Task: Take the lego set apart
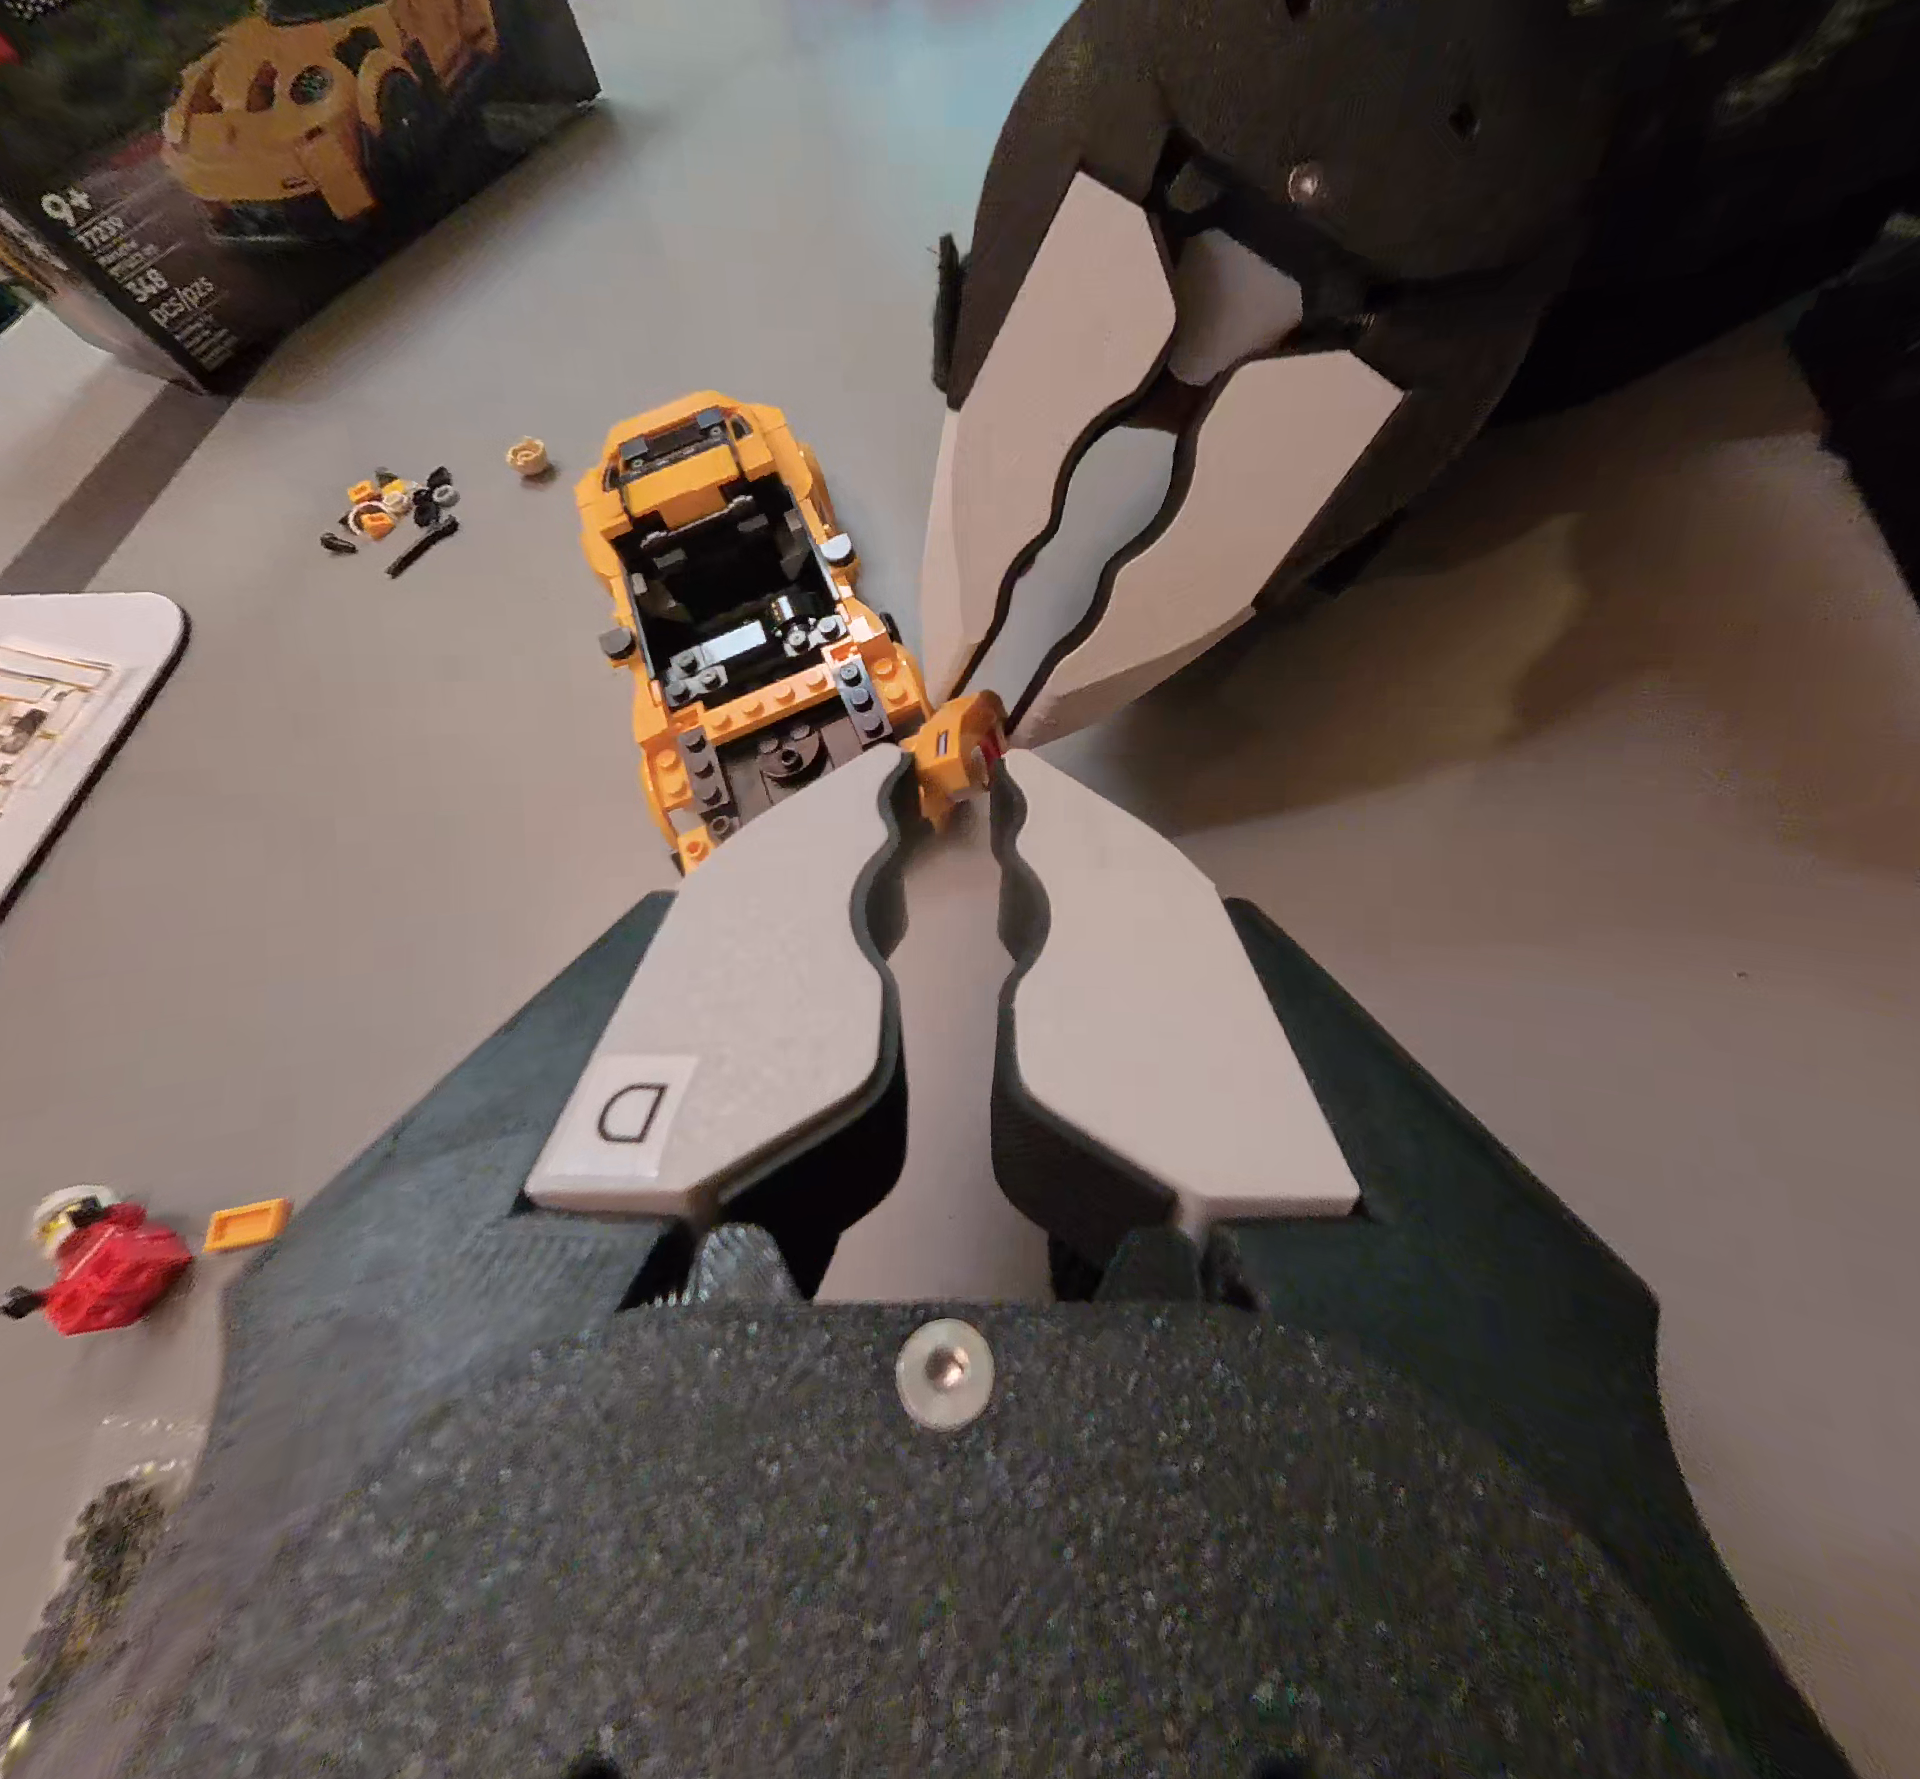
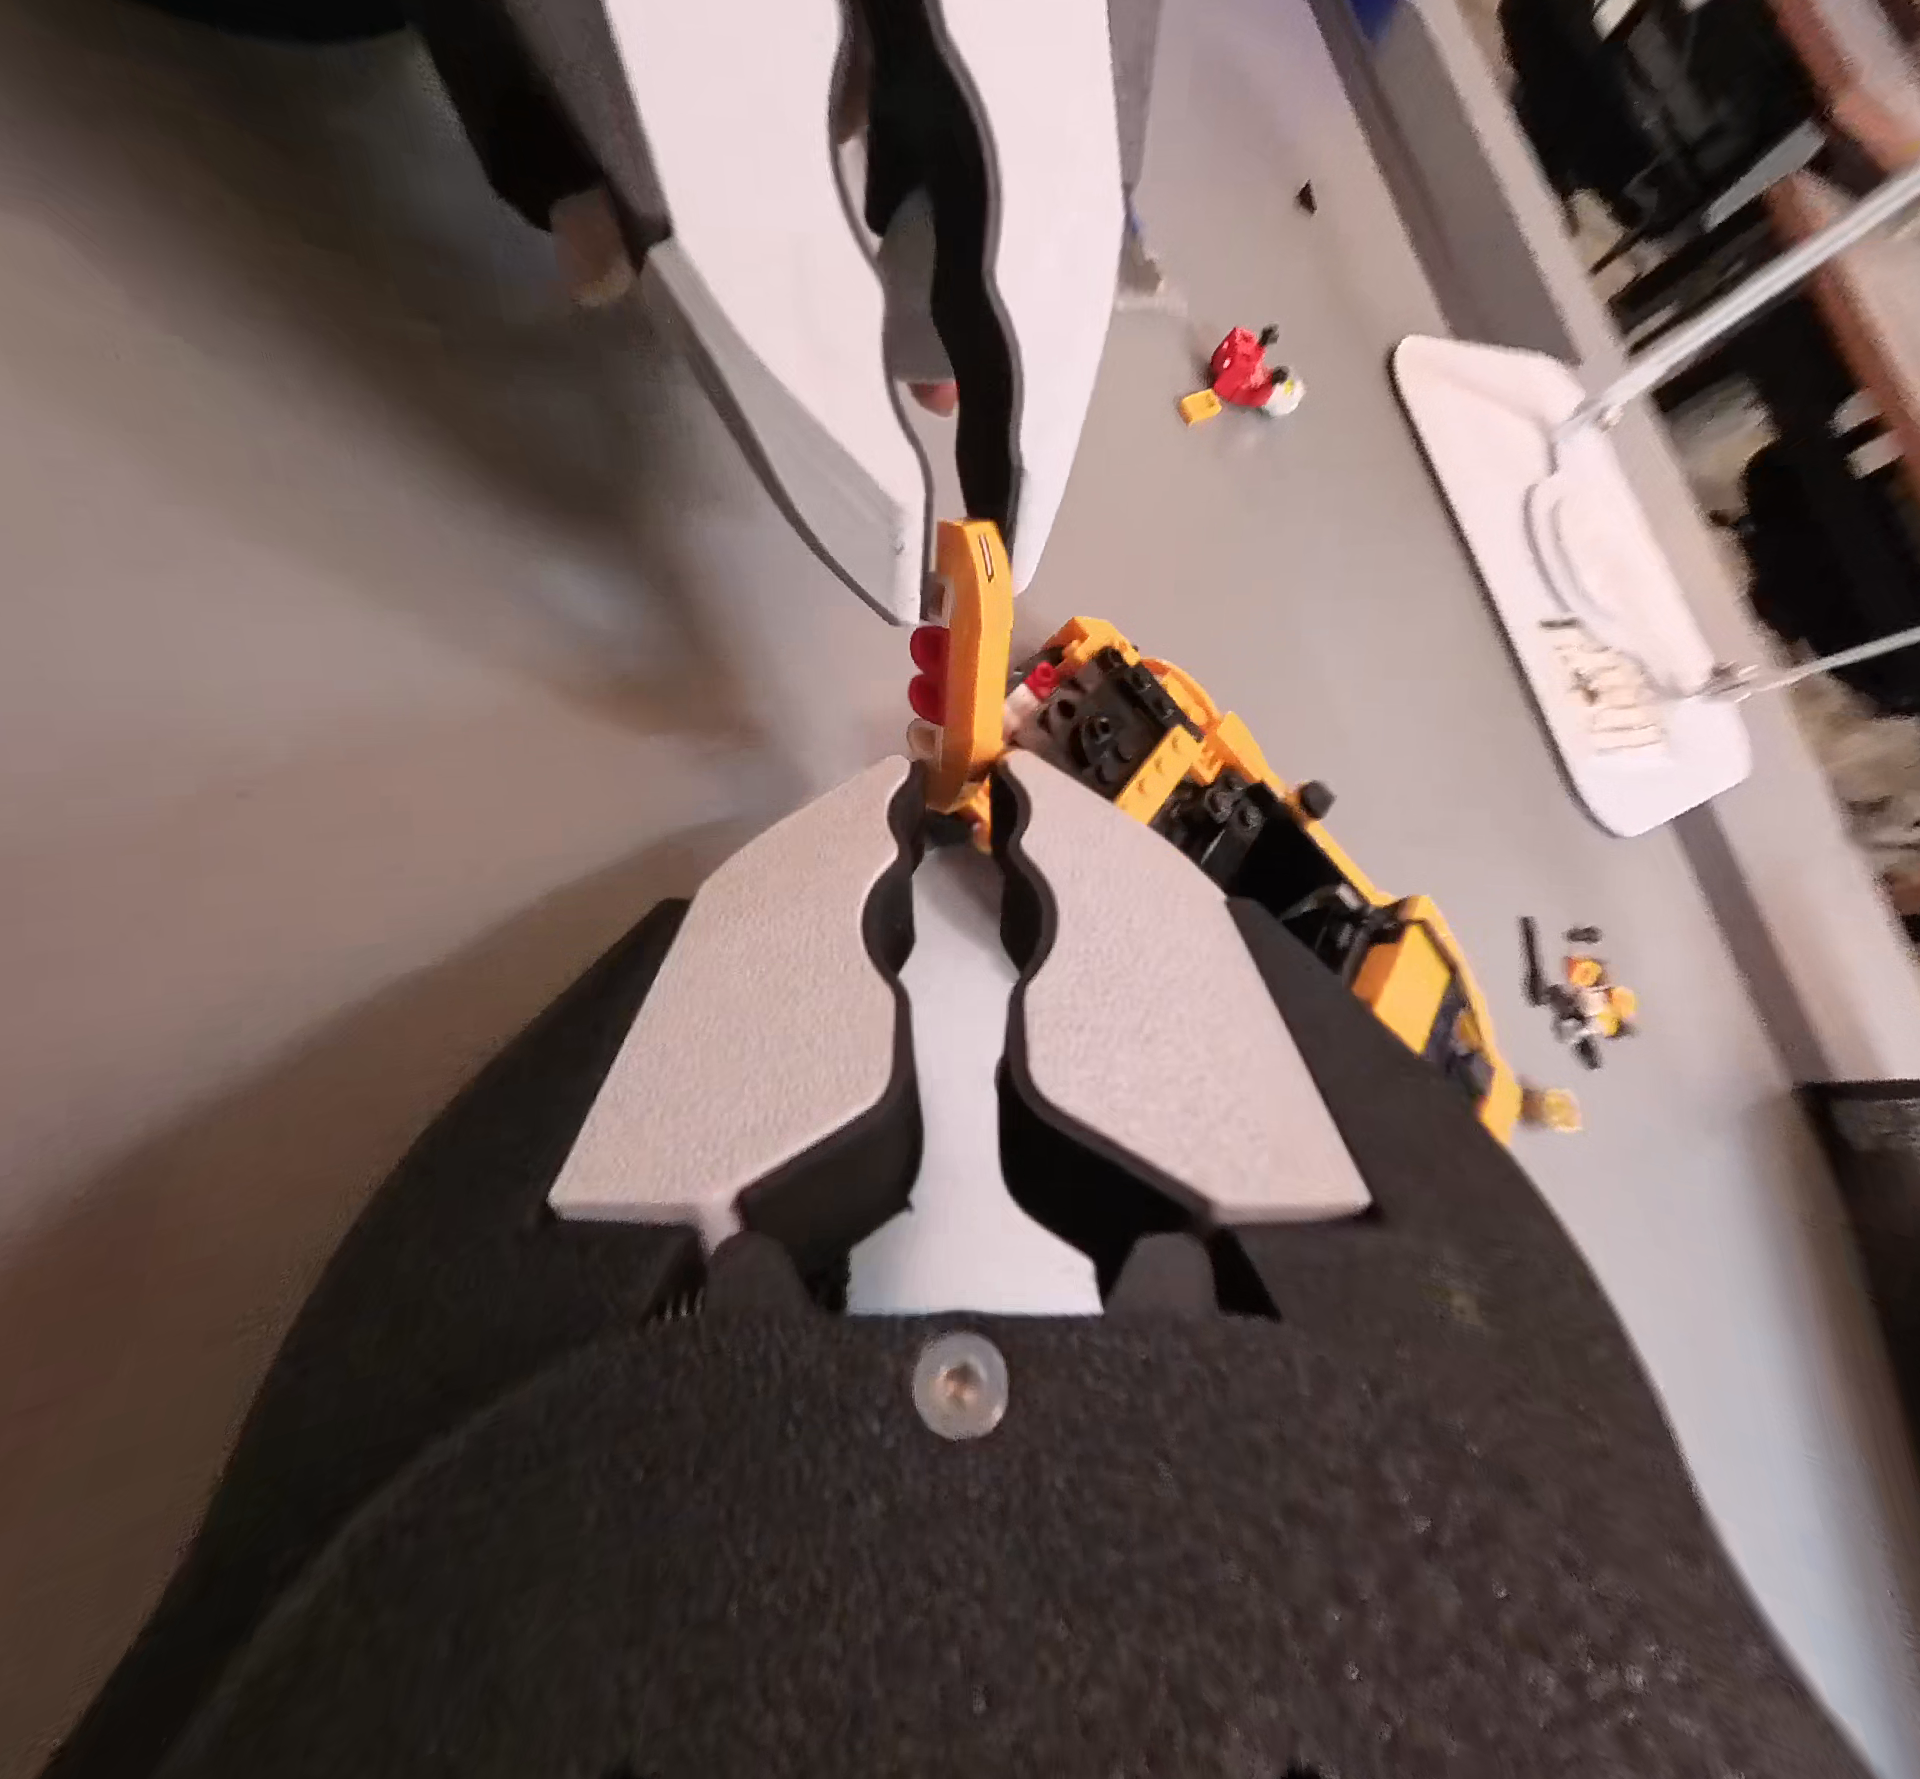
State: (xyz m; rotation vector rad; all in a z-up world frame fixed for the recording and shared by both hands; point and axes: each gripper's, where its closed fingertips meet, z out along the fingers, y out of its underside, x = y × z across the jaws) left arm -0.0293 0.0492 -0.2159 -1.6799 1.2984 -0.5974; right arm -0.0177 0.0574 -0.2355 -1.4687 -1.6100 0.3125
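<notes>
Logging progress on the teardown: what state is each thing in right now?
Orange tail-light piece: off the car, gripped at both ends.
Left gripper: shut on it.
Right gripper: shut on it.
Orange lego car: roof off, interior exposed.
Loose small parts: piled on table.
Red minifigure: lying down.

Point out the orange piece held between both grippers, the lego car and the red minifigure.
orange piece [image 2: 971, 659]: right wrist view, on its orange curved face.
lego car [image 1: 727, 586]: left wrist view, on its open black interior.
red minifigure [image 1: 109, 1262]: left wrist view, on its red body.
</notes>
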